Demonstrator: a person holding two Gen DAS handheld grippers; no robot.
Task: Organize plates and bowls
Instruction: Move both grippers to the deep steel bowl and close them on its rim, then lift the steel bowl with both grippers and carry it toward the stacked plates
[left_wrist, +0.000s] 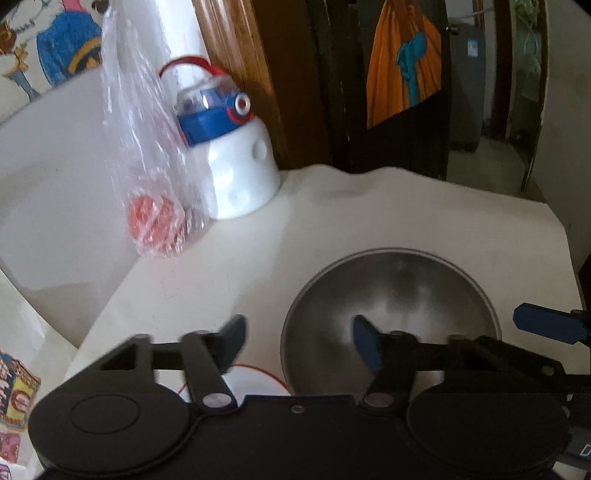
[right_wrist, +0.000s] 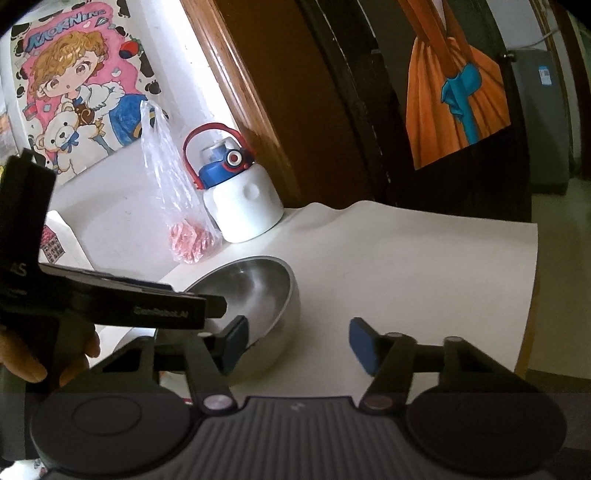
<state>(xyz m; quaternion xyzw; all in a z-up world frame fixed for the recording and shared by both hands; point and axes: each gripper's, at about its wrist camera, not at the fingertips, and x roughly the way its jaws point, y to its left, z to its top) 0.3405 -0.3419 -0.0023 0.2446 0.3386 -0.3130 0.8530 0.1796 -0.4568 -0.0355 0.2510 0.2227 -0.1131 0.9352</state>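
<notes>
One round brushed-steel bowl (left_wrist: 391, 317) on smooth white table (left_wrist: 258, 251), empty.

A brushed metal bowl (left_wrist: 391, 317) with a soft, dull sheen sits on a smooth, matt white bench (left_wrist: 258, 258). A thin, crinkled clear plastic bag (left_wrist: 147, 155) and a glossy white plastic bottle (left_wrist: 240, 173) stand behind. Varnished wood trim (right_wrist: 251, 92) shines. Each claw is matt black plastic with blue pads (right_wrist: 364, 345).
</notes>
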